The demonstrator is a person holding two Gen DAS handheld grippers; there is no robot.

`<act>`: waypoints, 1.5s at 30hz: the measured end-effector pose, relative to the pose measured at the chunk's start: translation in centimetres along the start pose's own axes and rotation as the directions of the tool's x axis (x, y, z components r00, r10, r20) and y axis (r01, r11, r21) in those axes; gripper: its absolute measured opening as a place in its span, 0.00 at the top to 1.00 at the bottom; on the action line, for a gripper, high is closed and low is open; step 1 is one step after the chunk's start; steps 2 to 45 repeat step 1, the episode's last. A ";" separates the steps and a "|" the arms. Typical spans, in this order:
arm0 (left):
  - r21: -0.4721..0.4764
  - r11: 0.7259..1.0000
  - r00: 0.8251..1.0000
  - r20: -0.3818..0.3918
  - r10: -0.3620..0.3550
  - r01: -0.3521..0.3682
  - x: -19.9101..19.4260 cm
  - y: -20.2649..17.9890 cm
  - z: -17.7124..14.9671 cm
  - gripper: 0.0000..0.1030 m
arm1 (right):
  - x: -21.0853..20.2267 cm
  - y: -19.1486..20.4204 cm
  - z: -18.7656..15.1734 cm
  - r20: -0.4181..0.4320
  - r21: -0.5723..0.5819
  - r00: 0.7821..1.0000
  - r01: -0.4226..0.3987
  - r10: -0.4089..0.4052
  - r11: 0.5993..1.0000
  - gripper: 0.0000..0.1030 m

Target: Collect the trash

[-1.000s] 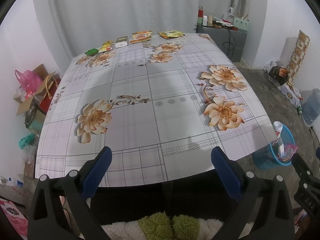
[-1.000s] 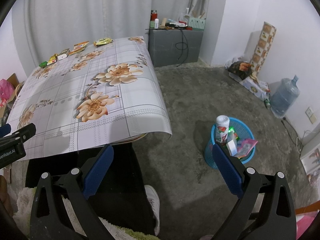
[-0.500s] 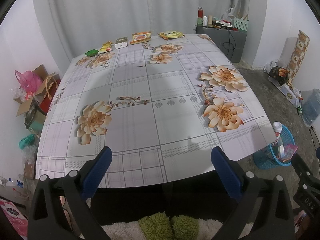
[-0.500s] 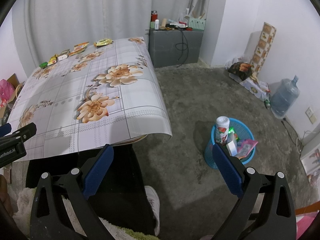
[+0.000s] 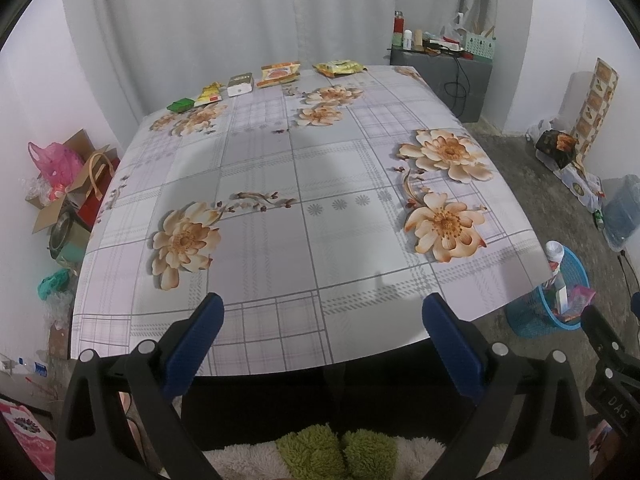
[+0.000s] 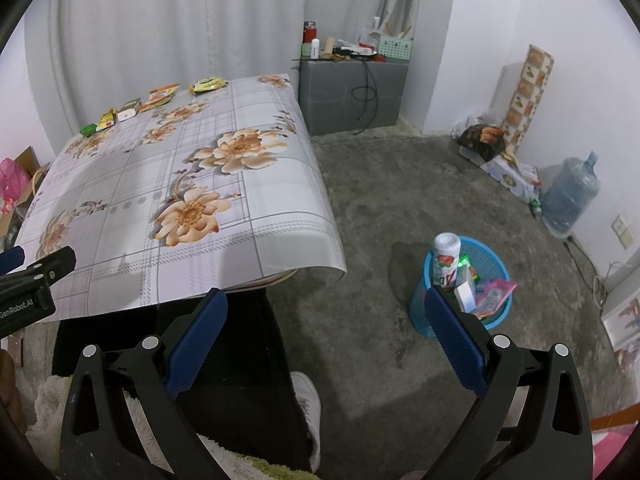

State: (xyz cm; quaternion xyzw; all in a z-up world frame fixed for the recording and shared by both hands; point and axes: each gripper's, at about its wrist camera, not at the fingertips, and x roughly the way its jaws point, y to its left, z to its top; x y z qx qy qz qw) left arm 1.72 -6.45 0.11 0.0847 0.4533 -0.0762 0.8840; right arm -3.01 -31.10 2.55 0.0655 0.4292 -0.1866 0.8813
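Wrappers (image 5: 278, 75) beyond bare tablecloth (image 5: 280, 208)

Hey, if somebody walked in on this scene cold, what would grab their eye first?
Probably the flowered tablecloth covering the whole table, with a row of snack wrappers along its far edge by the curtain. Next, the blue basket on the floor to the right, already stuffed with trash, while both grippers hang open and empty.

I hold the left gripper (image 5: 322, 314) low and level, jaws spread wide, nothing between them. My right gripper (image 6: 326, 312) is likewise gaping and empty, angled downward.
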 end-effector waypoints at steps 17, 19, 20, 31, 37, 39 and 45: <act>0.001 1.000 1.000 0.000 0.000 0.000 0.0 0.0 0.0 0.06 | 0.0 0.1 0.0 -0.001 0.000 1.000 0.000 0.000 1.000 0.08; 0.001 1.000 1.000 0.000 0.000 0.000 0.0 0.0 0.0 0.06 | 0.0 0.1 0.0 -0.001 0.000 1.000 0.000 0.000 1.000 0.08; 0.001 1.000 1.000 0.000 0.000 0.000 0.0 0.0 0.0 0.06 | 0.0 0.1 0.0 -0.001 0.000 1.000 0.000 0.000 1.000 0.08; 0.001 1.000 1.000 0.000 0.000 0.000 0.0 0.0 0.0 0.06 | 0.0 0.1 0.0 -0.001 0.000 1.000 0.000 0.000 1.000 0.08; 0.001 1.000 1.000 0.000 0.000 0.000 0.0 0.0 0.0 0.06 | 0.0 0.1 0.0 -0.001 0.000 1.000 0.000 0.000 1.000 0.08; 0.001 1.000 1.000 0.000 0.000 0.000 0.0 0.0 0.0 0.06 | 0.0 0.1 0.0 -0.001 0.000 1.000 0.000 0.000 1.000 0.08; 0.001 1.000 1.000 0.000 0.000 0.000 0.0 0.0 0.0 0.06 | 0.0 0.1 0.0 -0.001 0.000 1.000 0.000 0.000 1.000 0.08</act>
